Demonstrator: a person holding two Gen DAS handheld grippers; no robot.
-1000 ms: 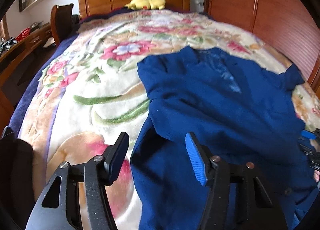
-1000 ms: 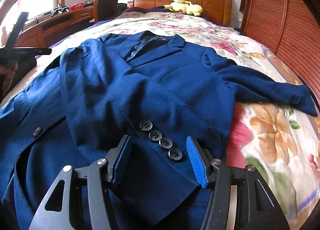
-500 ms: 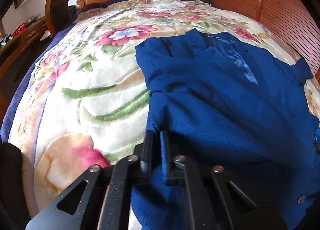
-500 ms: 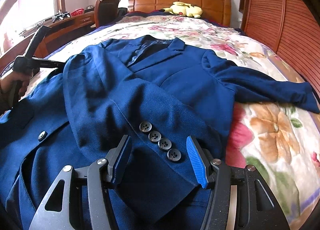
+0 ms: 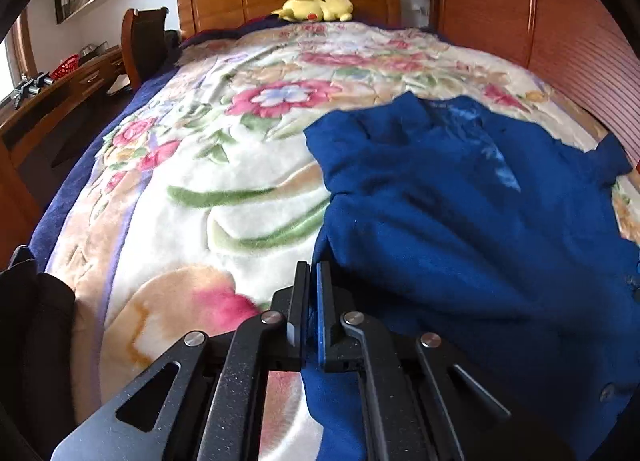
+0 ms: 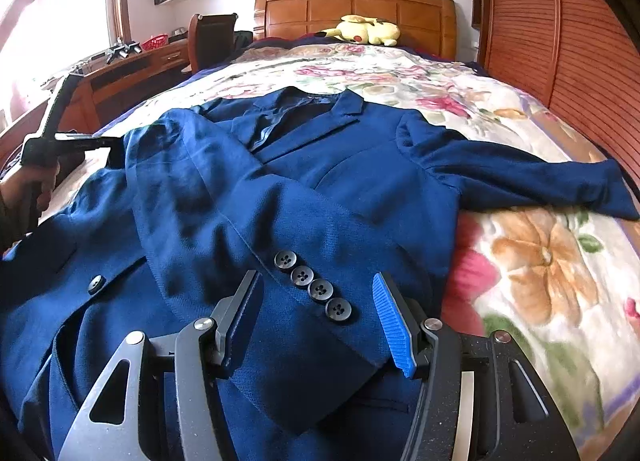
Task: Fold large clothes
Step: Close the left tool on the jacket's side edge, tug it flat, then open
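Observation:
A dark blue jacket lies face up on the flowered blanket, its left sleeve folded across the front and its right sleeve stretched out sideways. My right gripper hovers open over the folded sleeve's cuff with several black buttons; its pads do not press the cloth. In the left wrist view the jacket fills the right side, and my left gripper is shut on its near left edge. The right wrist view shows that left gripper at the jacket's shoulder side, held by a hand.
A yellow plush toy rests by the wooden headboard. Slatted wooden doors run along the right of the bed. A desk and chair stand to the left. Bare blanket lies left of the jacket.
My left gripper's jaws went from open to shut on the jacket's left edge, and it shifted along that edge. The right gripper stayed open over the cuff.

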